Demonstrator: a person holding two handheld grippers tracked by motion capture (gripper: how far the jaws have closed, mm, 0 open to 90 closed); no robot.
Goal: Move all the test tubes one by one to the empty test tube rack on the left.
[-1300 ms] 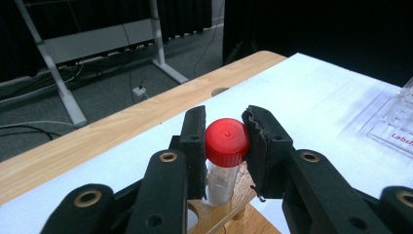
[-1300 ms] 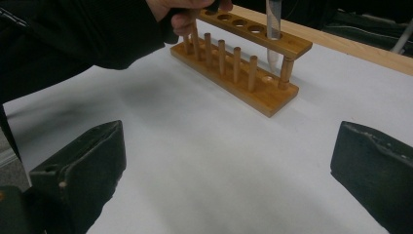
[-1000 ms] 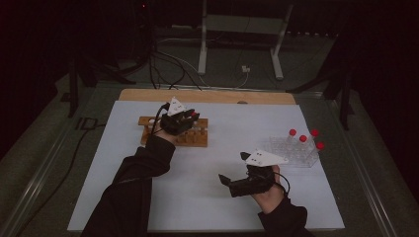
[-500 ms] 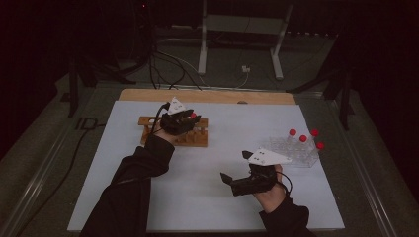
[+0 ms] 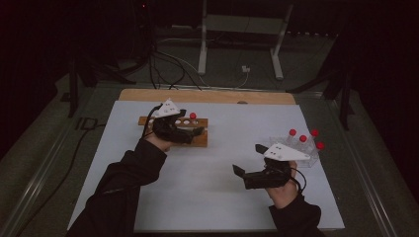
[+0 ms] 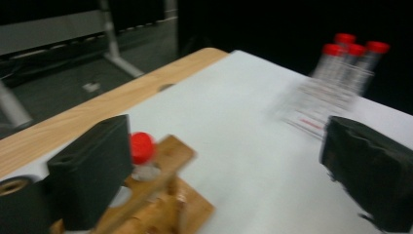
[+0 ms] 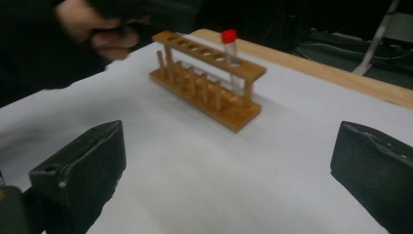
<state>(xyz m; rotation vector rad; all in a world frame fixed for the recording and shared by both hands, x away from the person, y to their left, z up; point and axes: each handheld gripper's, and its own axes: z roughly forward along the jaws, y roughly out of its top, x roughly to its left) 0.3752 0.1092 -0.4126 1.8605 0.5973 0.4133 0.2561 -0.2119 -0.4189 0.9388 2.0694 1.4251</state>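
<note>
From the high view I see my left gripper (image 5: 196, 132) over the brown wooden tube rack (image 5: 200, 140) on the white table sheet (image 5: 207, 197). One clear tube with a red cap (image 5: 192, 117) stands in the rack. My right gripper (image 5: 239, 173) hangs over bare sheet, well apart from the rack. Just beside my right hand sits a clear plastic holder (image 5: 311, 158) with four red-capped tubes in it. Nothing stands between my grippers and the rack.

From the left gripper view, my jaws have just been opening and now stand wide apart, with nothing pinched. The red-capped tube (image 6: 142, 148) stands in the rack (image 6: 165, 204) right beside one jaw. The four tubes in the holder (image 6: 316, 100) look blurry.

From the right gripper view, my jaws are spread wide and hold nothing. The rack (image 7: 209, 92) stands ahead with one tube (image 7: 230, 48) at its end hole
</note>
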